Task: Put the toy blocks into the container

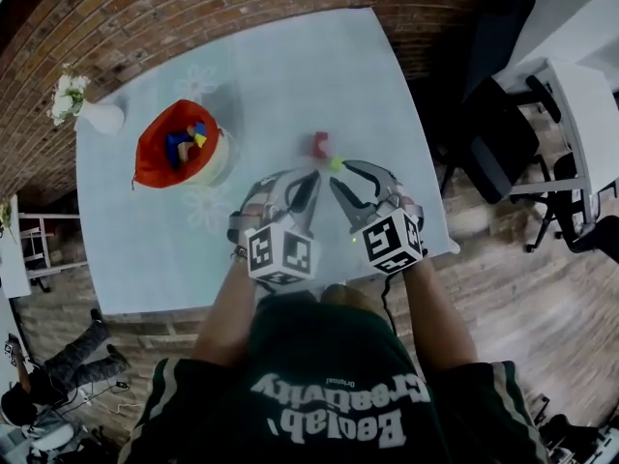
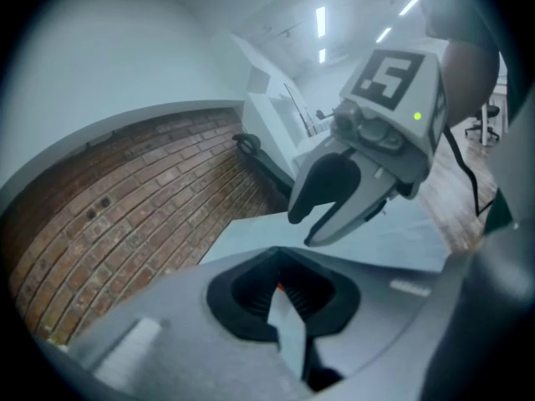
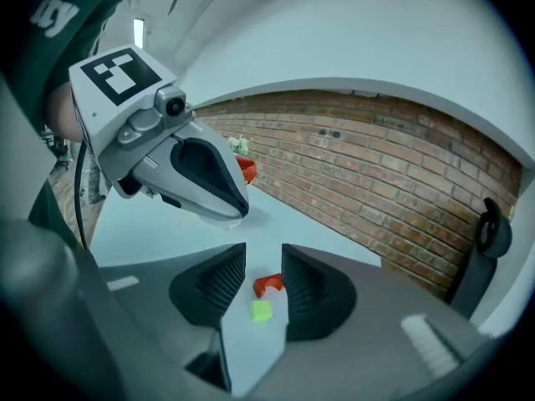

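Two bare forearms reach forward side by side, tips tilted down toward the table (image 1: 290, 66). On the right gripper (image 3: 263, 263) the jaws stand apart, with a green block (image 3: 262, 311) and a red block (image 3: 267, 285) lying untouched between them. On the left gripper (image 2: 280, 289) the jaws are together. The container (image 1: 145, 158) sits well off to its left

Container (image 1: 155, 158) w/ blocks (image 1: 186, 141) in it on table (image 1: 290, 66) left; arch block (image 1: 320, 144), cube (image 1: 336, 163) to its right.
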Demonstrator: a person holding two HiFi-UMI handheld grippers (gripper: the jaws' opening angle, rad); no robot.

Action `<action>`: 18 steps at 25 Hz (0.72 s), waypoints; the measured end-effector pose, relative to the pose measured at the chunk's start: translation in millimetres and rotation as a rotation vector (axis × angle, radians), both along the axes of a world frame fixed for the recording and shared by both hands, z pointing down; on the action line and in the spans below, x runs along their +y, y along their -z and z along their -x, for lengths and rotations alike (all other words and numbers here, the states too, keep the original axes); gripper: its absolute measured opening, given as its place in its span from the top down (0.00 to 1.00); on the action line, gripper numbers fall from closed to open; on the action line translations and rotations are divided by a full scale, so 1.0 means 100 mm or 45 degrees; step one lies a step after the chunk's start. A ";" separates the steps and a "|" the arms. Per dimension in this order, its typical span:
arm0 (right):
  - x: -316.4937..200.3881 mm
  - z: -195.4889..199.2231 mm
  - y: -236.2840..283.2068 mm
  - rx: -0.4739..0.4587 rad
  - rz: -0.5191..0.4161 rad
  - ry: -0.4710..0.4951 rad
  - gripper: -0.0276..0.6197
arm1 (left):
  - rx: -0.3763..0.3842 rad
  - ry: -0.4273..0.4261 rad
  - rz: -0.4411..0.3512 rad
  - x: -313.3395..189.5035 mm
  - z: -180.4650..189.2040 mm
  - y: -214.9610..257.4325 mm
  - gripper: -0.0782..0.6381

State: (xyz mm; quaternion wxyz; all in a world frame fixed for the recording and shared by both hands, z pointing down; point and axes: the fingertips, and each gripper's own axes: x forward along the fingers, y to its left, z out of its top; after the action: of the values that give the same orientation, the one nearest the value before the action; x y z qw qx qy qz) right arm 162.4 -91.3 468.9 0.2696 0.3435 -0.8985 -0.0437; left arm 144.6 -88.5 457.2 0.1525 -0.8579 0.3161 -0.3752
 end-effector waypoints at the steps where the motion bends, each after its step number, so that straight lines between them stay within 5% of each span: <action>1: -0.04 0.02 -0.10 0.011 0.029 0.020 0.74 | -0.002 0.006 0.007 -0.03 0.01 -0.04 0.88; 11: -0.42 0.07 -1.17 0.182 0.309 0.132 0.59 | -0.006 0.064 0.091 -0.26 0.12 -0.35 0.88; 18: -0.57 0.02 -1.67 0.278 0.409 0.159 0.60 | -0.034 0.096 0.104 -0.36 0.19 -0.46 0.88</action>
State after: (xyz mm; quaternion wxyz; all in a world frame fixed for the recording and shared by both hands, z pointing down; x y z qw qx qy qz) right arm 160.4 -148.0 636.3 0.4135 0.2331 -0.8789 0.0467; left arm 125.5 -124.6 503.5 0.1073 -0.8459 0.3306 -0.4046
